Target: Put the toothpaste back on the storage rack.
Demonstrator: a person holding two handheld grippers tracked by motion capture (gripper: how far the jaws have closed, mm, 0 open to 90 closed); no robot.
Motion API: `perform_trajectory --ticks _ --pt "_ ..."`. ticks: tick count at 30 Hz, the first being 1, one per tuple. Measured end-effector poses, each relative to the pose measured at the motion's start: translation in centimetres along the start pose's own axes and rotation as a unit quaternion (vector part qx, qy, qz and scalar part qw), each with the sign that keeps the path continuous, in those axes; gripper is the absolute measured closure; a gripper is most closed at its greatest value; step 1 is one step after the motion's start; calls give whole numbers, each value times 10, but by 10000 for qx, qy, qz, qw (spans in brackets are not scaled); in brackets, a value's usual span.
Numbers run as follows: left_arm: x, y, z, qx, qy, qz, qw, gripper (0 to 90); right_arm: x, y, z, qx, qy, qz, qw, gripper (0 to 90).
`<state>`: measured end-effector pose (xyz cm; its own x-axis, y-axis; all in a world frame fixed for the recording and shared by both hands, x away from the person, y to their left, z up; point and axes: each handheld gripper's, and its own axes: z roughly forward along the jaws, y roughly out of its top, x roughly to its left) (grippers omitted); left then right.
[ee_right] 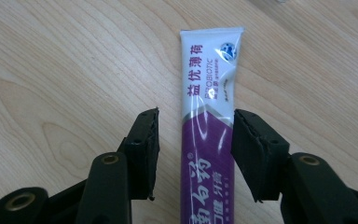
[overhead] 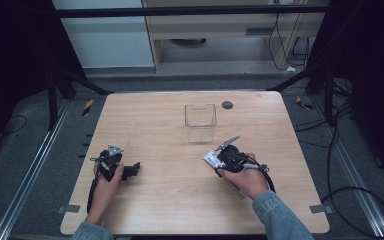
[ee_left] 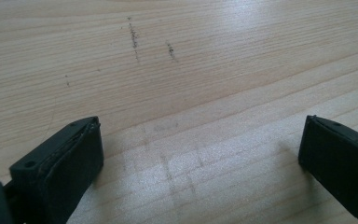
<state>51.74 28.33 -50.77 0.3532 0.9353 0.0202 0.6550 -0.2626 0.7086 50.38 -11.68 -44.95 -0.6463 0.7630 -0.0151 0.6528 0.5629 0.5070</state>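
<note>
A white and purple toothpaste tube [ee_right: 209, 93] lies flat on the wooden table [ee_right: 51, 70], its white crimped end pointing away from me. My right gripper [ee_right: 196, 116] is open and straddles the tube's purple part: the right jaw sits at its edge, while the left jaw stands a small gap off. From the high view the tube [overhead: 211, 159] pokes out at the tip of the right gripper [overhead: 219, 159], right of the table's centre. My left gripper [overhead: 132, 170] rests near the left front; its jaws [ee_left: 200, 126] are open wide over bare wood.
A clear, empty plastic box [overhead: 200, 122] stands upright at the middle back of the table, just beyond the right gripper. A small dark round disc [overhead: 227, 105] sits near the far edge. Faint scuff marks [ee_left: 134, 39] show on the wood ahead of the left gripper.
</note>
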Motion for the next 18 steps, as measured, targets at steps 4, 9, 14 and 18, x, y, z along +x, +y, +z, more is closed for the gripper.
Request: perform_trajectory --ticks 4,9,14,18 --pt "0 0 0 1 0 0 10000 0 2 4 6 63 -8 -2 10000 513" --pt "0 0 0 0 0 0 10000 0 0 7 17 230 -68 82 9997 520" --pt "0 0 0 -2 -5 5 10000 0 -3 12 24 314 -131 79 9994 524" --pt "0 0 0 -2 -5 5 10000 0 -4 15 27 357 -154 104 9992 529"
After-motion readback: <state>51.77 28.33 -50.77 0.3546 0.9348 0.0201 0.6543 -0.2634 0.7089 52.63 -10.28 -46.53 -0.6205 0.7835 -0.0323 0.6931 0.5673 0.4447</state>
